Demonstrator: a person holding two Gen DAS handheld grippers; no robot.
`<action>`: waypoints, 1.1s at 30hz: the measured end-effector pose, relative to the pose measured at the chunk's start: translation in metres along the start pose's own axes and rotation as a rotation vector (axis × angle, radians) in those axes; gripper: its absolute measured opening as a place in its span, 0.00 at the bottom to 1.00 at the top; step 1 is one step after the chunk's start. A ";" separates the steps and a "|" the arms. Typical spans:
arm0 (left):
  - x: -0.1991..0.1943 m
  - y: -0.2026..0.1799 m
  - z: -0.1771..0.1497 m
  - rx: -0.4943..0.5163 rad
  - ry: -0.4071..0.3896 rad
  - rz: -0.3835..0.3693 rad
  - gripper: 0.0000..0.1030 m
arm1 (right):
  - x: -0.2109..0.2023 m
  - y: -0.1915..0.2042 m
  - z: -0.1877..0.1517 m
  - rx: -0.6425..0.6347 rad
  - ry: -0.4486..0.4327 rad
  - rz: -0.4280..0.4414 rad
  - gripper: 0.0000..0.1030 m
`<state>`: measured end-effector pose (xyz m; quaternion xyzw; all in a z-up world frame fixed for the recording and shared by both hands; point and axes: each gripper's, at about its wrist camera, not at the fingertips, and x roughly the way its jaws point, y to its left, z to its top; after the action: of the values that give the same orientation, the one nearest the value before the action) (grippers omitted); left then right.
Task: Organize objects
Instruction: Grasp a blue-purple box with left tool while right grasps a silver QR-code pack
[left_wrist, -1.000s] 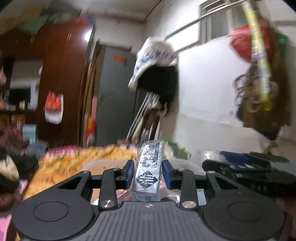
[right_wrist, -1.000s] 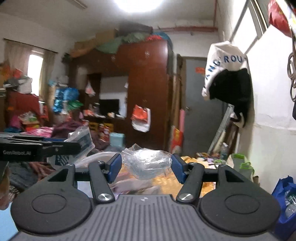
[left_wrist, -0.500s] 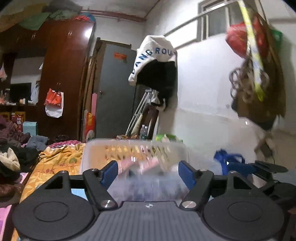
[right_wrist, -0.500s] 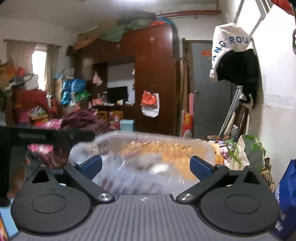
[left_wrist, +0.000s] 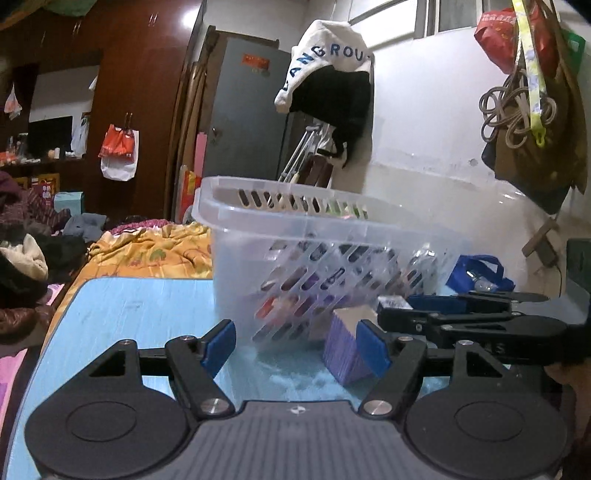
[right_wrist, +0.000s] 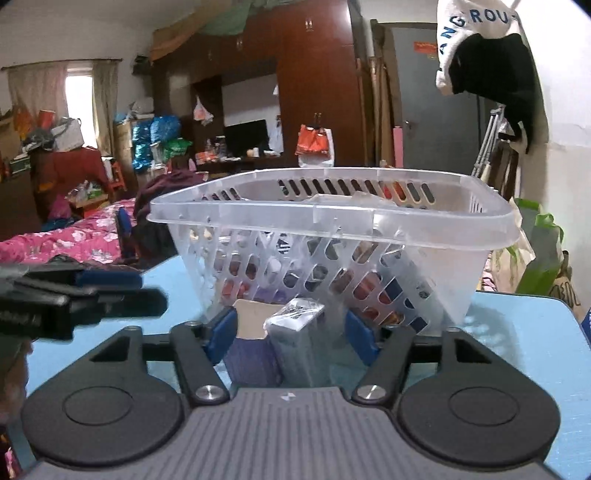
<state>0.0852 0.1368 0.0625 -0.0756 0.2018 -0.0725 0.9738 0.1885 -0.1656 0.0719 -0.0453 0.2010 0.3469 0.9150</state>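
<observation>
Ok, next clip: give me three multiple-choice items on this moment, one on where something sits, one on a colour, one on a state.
1. Where is the purple box?
A. inside the basket
B. on the table in front of the basket
C. on the bed

2. What colour is the table top?
A. light blue
B. dark brown
C. red

3. How is the right claw?
A. clamped on the basket rim
B. shut on nothing
C. open, with the box and a silver packet between its fingers

Answers:
1 B, the box stands on the table just short of the clear basket.
2 A, pale blue surface shows in both views.
3 C, the blue pads stand wide apart either side of the box and packet, and neither visibly presses on them.
</observation>
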 end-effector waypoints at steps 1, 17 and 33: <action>0.002 -0.001 -0.001 0.002 0.004 0.002 0.73 | 0.001 0.000 -0.002 -0.005 0.016 -0.018 0.45; 0.029 -0.036 -0.014 0.093 0.097 -0.013 0.73 | -0.021 -0.020 -0.010 0.048 0.013 0.014 0.34; 0.041 -0.078 -0.015 0.178 0.138 -0.112 0.73 | -0.031 -0.037 -0.009 0.095 0.007 0.045 0.49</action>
<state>0.1079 0.0512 0.0468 0.0052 0.2568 -0.1494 0.9548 0.1891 -0.2146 0.0739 0.0018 0.2213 0.3575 0.9073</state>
